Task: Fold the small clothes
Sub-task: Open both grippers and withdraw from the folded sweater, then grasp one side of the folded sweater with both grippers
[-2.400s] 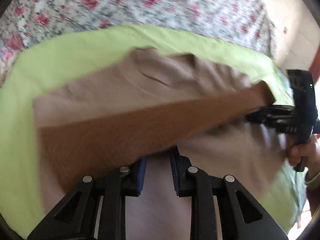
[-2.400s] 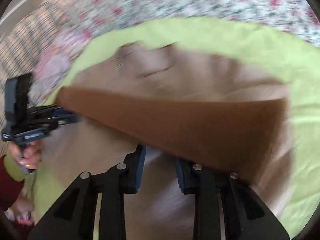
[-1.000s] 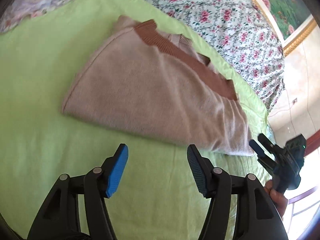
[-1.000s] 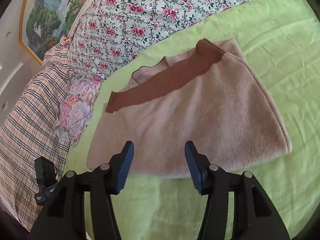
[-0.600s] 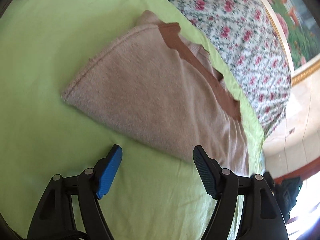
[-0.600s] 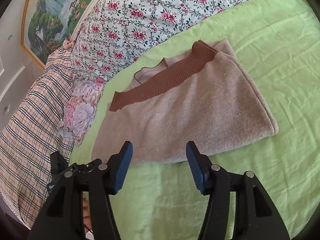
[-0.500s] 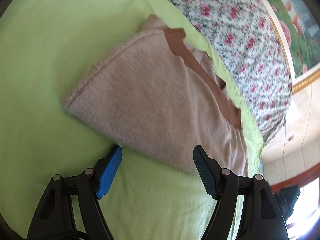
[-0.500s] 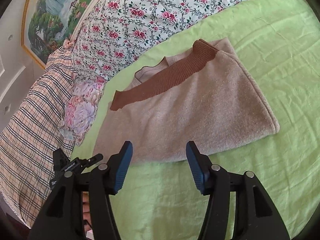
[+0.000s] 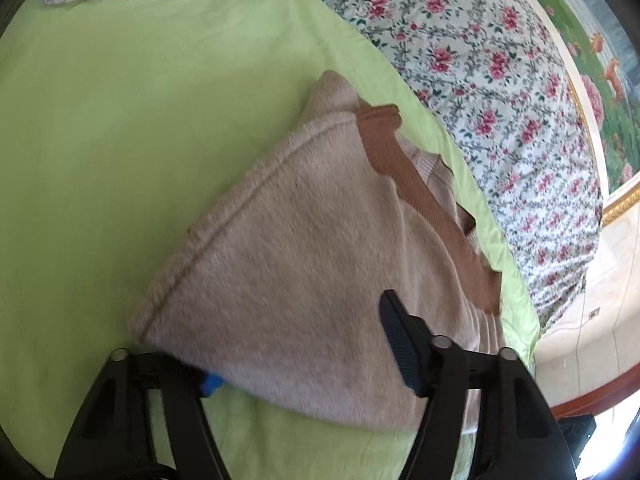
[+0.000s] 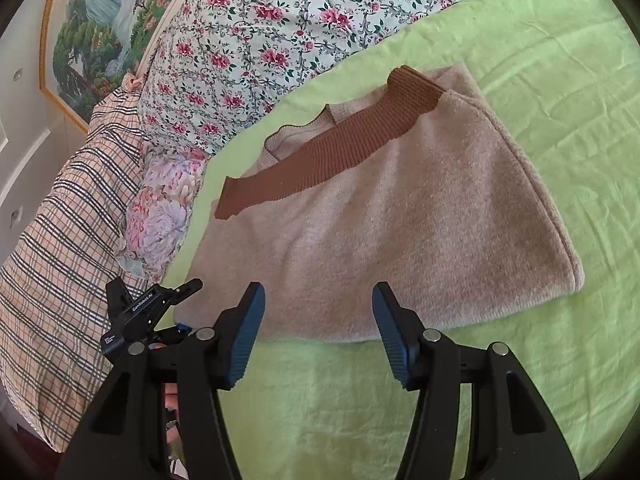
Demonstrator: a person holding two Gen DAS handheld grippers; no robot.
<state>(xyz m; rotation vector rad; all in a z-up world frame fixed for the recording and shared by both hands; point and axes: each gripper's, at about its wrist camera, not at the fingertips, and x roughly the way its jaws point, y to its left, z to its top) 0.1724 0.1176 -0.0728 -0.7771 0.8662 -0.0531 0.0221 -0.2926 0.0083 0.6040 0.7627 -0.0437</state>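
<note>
A beige knit sweater (image 10: 392, 232) with a brown ribbed band (image 10: 328, 148) lies folded on the green sheet (image 10: 520, 380). It also shows in the left wrist view (image 9: 304, 272). My left gripper (image 9: 304, 360) is open and straddles the sweater's near corner: one finger lies under the fabric and the other finger (image 9: 400, 340) rests on top. In the right wrist view the left gripper (image 10: 176, 308) sits at the sweater's left corner. My right gripper (image 10: 316, 336) is open and empty, just short of the sweater's near edge.
A floral quilt (image 10: 260, 40) lies behind the sweater. A plaid blanket (image 10: 52, 248) and a floral pillow (image 10: 160, 216) lie at the left. The bed edge and tiled floor (image 9: 592, 300) show to the right in the left wrist view. A painting (image 10: 100, 12) hangs behind.
Both grippers let go of the sweater after folding it over and drew back open. The left gripper has since moved forward onto the sweater's corner. The right gripper holds almost still.
</note>
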